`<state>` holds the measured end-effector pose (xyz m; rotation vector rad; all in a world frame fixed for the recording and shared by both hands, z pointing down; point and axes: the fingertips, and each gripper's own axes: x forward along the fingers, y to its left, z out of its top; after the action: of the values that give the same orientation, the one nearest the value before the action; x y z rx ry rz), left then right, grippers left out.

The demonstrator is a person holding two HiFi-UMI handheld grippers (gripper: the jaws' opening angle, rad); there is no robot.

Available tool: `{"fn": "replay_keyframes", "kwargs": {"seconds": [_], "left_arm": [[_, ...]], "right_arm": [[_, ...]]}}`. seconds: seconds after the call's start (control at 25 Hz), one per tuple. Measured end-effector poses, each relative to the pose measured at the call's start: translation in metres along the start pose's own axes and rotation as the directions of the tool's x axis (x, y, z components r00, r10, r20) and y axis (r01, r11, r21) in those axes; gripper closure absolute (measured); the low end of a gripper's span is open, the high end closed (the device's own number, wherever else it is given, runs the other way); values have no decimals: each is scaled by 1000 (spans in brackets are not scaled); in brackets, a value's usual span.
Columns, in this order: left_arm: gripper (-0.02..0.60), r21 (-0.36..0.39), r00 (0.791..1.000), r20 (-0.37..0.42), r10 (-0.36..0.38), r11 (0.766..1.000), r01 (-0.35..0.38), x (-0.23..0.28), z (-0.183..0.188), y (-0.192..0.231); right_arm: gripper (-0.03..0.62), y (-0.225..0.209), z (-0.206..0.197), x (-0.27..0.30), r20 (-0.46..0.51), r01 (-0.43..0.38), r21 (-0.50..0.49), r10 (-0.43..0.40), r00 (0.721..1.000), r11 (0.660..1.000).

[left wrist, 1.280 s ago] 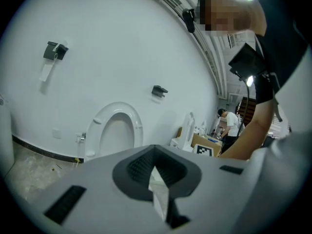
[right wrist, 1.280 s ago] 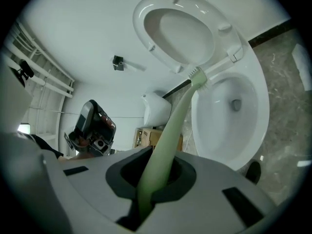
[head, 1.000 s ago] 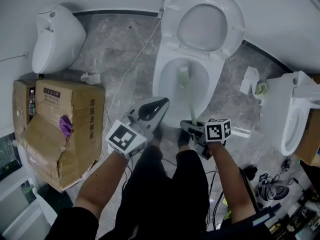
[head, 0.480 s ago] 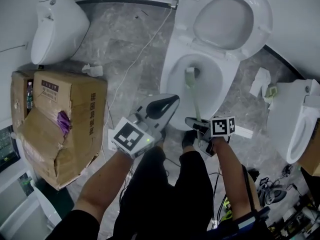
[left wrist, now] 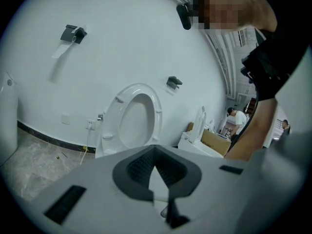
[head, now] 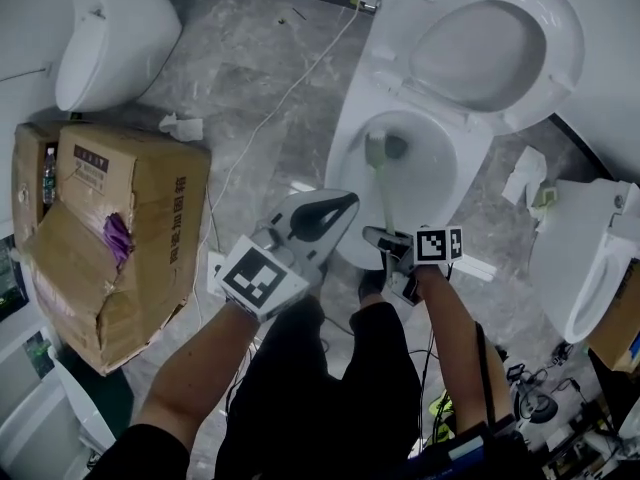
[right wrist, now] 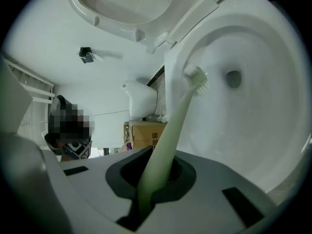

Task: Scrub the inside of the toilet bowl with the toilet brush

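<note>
A white toilet bowl (head: 440, 183) stands open at the upper right of the head view, its lid (head: 495, 53) raised. The pale green toilet brush (head: 383, 193) reaches down into it, with the bristle head (head: 375, 150) on the bowl's left wall beside the drain (head: 397, 148). My right gripper (head: 385, 238) is shut on the brush handle (right wrist: 168, 135) at the bowl's near rim. The brush head (right wrist: 197, 78) rests against the white bowl wall (right wrist: 253, 121). My left gripper (head: 330, 211) hangs shut and empty just left of the bowl, facing the raised lid (left wrist: 139, 116).
A torn cardboard box (head: 120, 228) sits on the floor at the left, below a white wall fixture (head: 110, 33). Another white toilet (head: 590, 258) stands at the right. A cable (head: 270, 118) and crumpled paper (head: 180, 126) lie on the marble floor.
The head view has swung, so the toilet now sits further right. The brush head has slid inside the bowl toward the drain. Both grippers kept their hold and state.
</note>
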<state>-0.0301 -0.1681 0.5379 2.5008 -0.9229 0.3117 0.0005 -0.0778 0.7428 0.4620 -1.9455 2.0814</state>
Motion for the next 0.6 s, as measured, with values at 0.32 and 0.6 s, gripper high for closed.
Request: {"fn": "replay_keyframes", "kwargs": {"seconds": [0.32,0.6], "left_arm": [[572,-22,1000,0,16,1000,-16,3,1,21],[572,-41,999,-33,17,999,-18,9,-7,28]], "right_arm": [[579,-5,35,12,11,9,9,-9,1000,1000],[579,-17,65,-2,84,36,22,-38,996,999]]}}
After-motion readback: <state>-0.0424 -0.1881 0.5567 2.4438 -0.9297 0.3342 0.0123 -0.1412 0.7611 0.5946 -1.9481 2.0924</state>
